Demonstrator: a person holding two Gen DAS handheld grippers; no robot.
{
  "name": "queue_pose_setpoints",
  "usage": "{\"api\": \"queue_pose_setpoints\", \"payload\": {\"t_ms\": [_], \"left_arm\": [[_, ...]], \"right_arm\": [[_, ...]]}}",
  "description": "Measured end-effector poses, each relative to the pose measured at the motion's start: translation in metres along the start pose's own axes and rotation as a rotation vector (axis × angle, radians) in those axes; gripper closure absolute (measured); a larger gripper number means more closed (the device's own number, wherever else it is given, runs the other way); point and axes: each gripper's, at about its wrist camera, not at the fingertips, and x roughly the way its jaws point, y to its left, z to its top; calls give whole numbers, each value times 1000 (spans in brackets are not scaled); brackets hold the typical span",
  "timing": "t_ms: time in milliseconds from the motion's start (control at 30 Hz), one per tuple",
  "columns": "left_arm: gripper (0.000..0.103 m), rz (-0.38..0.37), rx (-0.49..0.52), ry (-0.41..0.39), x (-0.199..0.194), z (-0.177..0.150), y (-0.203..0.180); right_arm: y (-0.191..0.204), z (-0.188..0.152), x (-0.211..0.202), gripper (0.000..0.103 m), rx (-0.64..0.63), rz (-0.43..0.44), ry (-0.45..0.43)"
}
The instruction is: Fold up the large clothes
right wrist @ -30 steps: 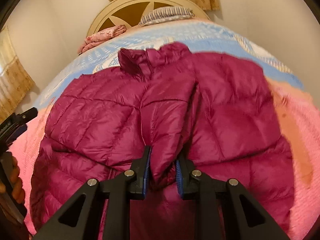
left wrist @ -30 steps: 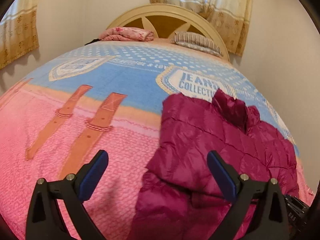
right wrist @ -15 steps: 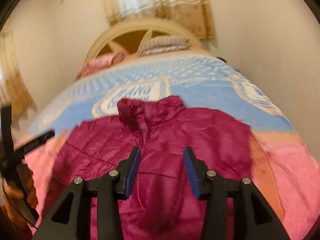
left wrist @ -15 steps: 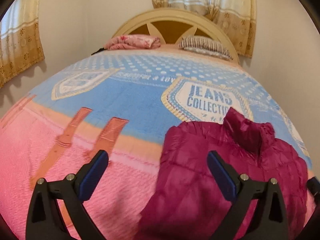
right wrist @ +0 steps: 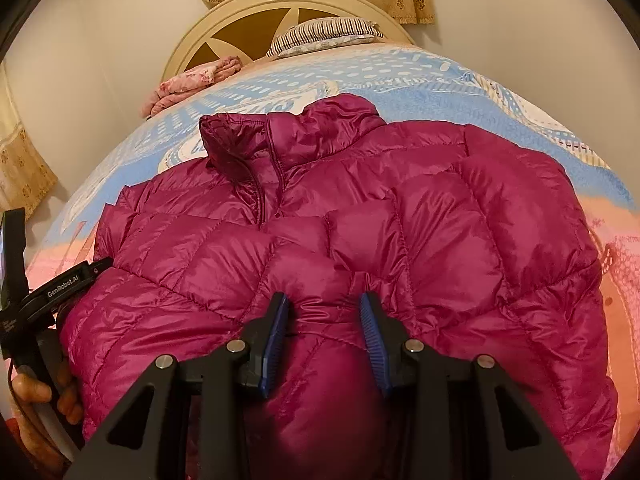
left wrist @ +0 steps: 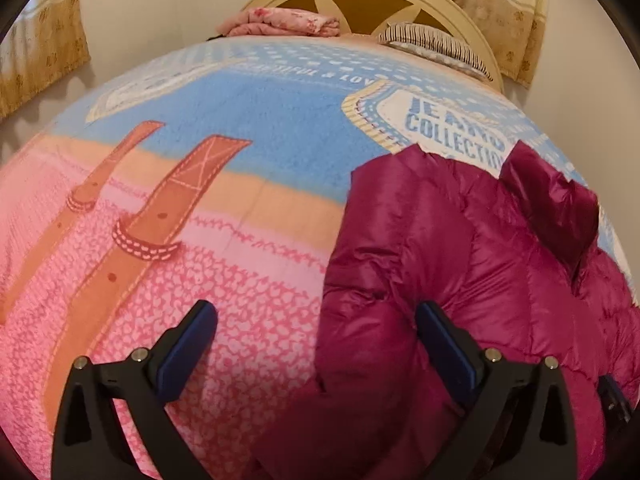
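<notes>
We're hovering over the magenta puffer jacket [right wrist: 360, 240], which is lying spread flat on the bedspread [left wrist: 240, 184]. Our right gripper [right wrist: 325, 320] is closing its jaws around a puffed fold, while our left gripper [left wrist: 316, 332] is gaping wide, straddling the jacket's edge.

Black gripper [right wrist: 324, 312], blue ribbed pads [right wrist: 274, 340], silver screws

Magenta quilted puffer jacket [right wrist: 400, 240]: thin glossy synthetic shell, stitched panels, crinkled | Pink-and-blue printed bed blanket [left wrist: 240, 128]: matt fleecy pile, nubbly at the near edge | Cream arched headboard [right wrist: 256, 12]: smooth painted wood, low sheen | Black gripper frames: matt plastic, bright metal pins; blue ribbed pads [right wrist: 370, 332]
</notes>
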Motion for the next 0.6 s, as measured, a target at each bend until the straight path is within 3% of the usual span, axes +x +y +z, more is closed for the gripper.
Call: {"api": "queue_pose_setpoints", "payload": {"t_ms": [133,200,267,300,333,400,533,600], "left_arm": [[3,-44,36,-19,-17,6,-3],[3,-74,32,-94,-43,15,0],[1,-79,21,-166,-66,26,-1],[1,-83,19,-191,-75,32,-4],[1,-82,25,-206,-81,39,-10],[1,-82,24,-216,-81,43,-16],[1,-99,-34,-148,-53,28,-22],[1,-86,-51,-136,-41,15,-21]], "right_arm": [[6,15,-5,62,-15,-9,45],[5,37,-20,61,13,43,38],[5,72,-34,40,42,84,7],[5,86,-35,19,53,92,8],[3,105,-32,15,79,114,15],[2,135,-20,15,120,98,24],[4,178,43,15,203,50,185],[4,186,65,15,258,11,221]]}}
